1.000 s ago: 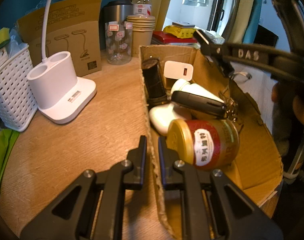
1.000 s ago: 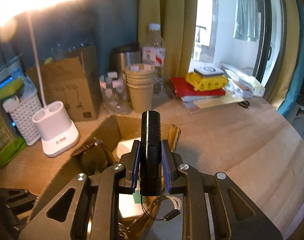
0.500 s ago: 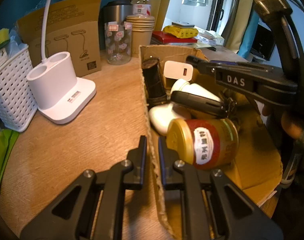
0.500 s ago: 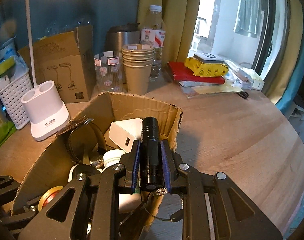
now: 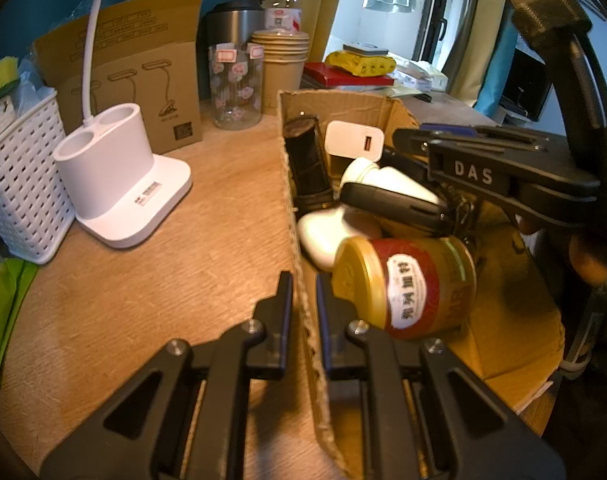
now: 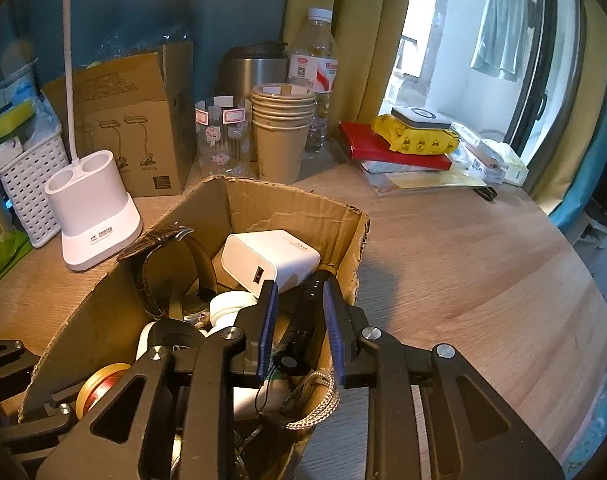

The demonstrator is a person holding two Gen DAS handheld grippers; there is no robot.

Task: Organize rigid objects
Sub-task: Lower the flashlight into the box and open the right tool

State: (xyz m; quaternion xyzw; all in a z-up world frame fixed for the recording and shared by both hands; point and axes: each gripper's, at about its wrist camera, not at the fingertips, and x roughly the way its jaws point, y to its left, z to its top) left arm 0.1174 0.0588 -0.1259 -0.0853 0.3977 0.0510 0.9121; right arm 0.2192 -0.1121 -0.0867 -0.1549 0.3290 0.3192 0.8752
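An open cardboard box [image 5: 343, 104] stands on the wooden table, and my left gripper [image 5: 303, 300] is shut on its near side wall. Inside lie a red and gold tin [image 5: 407, 280], a white charger [image 5: 353, 140], a black key fob [image 5: 391, 204] and a dark-strapped watch [image 6: 159, 248]. My right gripper [image 6: 299, 292] hangs over the box's right end [image 6: 359, 240], also seen in the left wrist view [image 5: 415, 136]. Its jaws are opening. A black flashlight [image 6: 305, 320] sits tilted between the blue pads with a gap on its left, its cord [image 6: 311, 404] dangling below.
A white lamp base [image 5: 119, 176], a white lattice basket [image 5: 19, 184] and a cardboard lamp box [image 5: 131, 76] stand left of the box. Behind it are a glass jar [image 5: 235, 88], stacked paper cups [image 5: 281, 64], a steel flask and a bottle. Red books [image 6: 387, 148] lie far right.
The right gripper came down over the box with the flashlight. Its jaws have parted and the flashlight has tilted and slid lower. The left gripper has not moved.
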